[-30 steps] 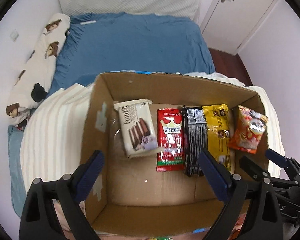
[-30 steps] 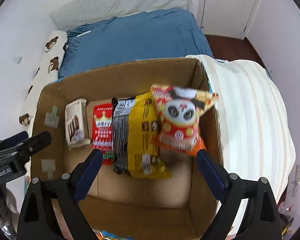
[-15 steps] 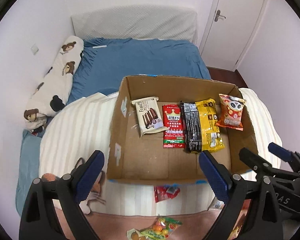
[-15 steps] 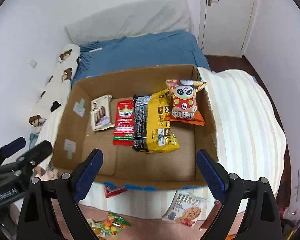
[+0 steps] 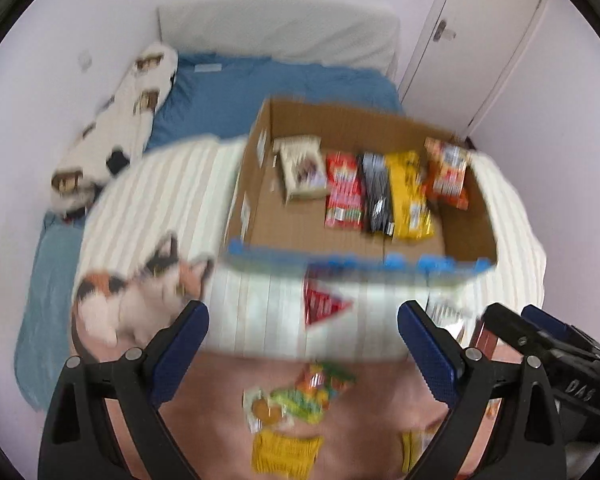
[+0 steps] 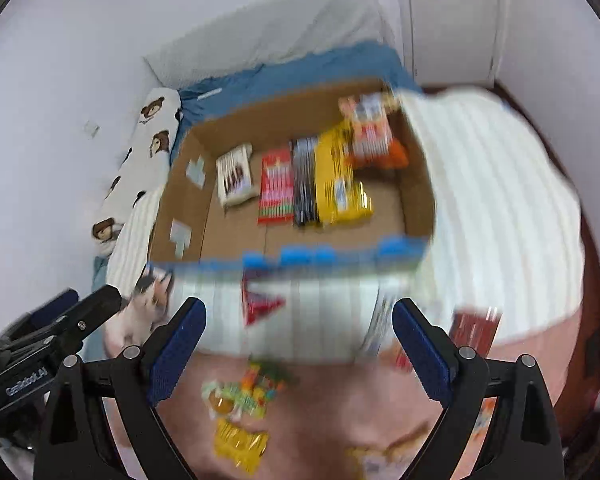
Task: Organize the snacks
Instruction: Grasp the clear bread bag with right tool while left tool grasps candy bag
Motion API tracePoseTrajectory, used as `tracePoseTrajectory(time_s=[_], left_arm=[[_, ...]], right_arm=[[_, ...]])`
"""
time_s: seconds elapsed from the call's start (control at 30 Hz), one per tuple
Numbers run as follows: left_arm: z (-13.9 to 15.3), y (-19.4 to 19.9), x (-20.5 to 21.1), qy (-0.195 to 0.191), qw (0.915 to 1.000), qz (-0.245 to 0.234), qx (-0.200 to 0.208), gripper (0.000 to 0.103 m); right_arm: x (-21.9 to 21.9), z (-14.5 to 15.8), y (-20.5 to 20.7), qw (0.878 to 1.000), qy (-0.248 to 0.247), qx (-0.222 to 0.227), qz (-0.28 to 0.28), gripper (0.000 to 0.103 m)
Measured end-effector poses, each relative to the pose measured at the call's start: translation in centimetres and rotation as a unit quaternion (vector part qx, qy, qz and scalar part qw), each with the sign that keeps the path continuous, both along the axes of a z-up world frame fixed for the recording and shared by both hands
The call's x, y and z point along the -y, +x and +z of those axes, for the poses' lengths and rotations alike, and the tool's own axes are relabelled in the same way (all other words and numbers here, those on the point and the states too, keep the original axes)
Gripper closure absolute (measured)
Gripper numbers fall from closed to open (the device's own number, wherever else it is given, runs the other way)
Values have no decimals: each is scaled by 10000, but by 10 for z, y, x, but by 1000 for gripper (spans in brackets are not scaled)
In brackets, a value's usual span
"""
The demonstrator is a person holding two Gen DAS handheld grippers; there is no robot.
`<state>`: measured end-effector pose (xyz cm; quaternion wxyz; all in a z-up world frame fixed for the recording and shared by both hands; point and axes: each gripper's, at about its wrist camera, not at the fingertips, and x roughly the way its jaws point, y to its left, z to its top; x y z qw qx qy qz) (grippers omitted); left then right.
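A cardboard box (image 5: 256,184) (image 6: 180,208) stands on the bed with a row of snack packs on its floor: white wafer pack (image 5: 302,168), red pack (image 5: 344,190), black pack (image 5: 376,196), yellow pack (image 5: 410,196), orange panda bag (image 5: 448,178). Loose snacks lie on the cover in front of the box: a red pack (image 5: 324,300), a colourful candy bag (image 5: 304,396) (image 6: 244,396), a yellow pack (image 5: 284,454). My left gripper (image 5: 302,312) hangs open and empty above them. My right gripper (image 6: 296,308) is beside it, also open and empty. Both views are motion-blurred.
The box rests on a white striped blanket (image 5: 160,200) over a blue sheet (image 5: 260,84). A bear-print bolster (image 5: 128,112) lies along the left wall, and a cat print (image 5: 140,292) shows on the pink cover. More packs (image 6: 472,328) lie right of the box. A door (image 5: 472,40) stands at the back right.
Both grippers have drawn back from over the box toward its near side and risen a little. The box now looks smaller and farther, and loose snacks in front of it have come into view.
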<state>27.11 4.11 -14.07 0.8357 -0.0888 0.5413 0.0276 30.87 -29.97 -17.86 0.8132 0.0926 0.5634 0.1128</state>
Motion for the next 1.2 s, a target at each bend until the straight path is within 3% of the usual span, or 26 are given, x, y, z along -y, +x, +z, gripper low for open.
tracePoseTrajectory(time_s=[0.17, 0.33, 0.57, 0.73, 0.83, 0.93, 1.03, 1.13, 1.2], left_arm=[[-66, -33, -13, -133, 9950, 173, -974, 6], [-127, -59, -15, -236, 9837, 304, -1754, 6], [-161, -54, 7, -188, 9776, 52, -2095, 6], [-172, -40, 29, -77, 9764, -238, -2143, 6], [-176, -25, 46, 29, 9759, -503, -2124, 6], [-184, -12, 64, 131, 9723, -851, -2174, 6], [-202, -4, 87, 332, 9618, -1332, -2367, 6], [-222, -1, 106, 685, 9485, -1744, -2553, 6], [-226, 2, 107, 769, 9513, -1681, -2467, 11]], right_arm=[[29, -50, -40, 9957, 367, -759, -374, 7], [74, -110, -83, 9803, 503, -1545, -1123, 7], [126, -180, -136, 9277, 1013, -2393, -2681, 7], [134, -214, -153, 9013, 1241, -2790, -3073, 7], [129, -225, -150, 9054, 1090, -2756, -3040, 15], [115, -217, -138, 9286, 733, -2511, -2630, 35], [95, -202, -121, 9553, 430, -2151, -1981, 38], [75, -197, -103, 9712, -47, -1943, -1380, 38], [68, -198, -97, 9741, -230, -1936, -1147, 38]])
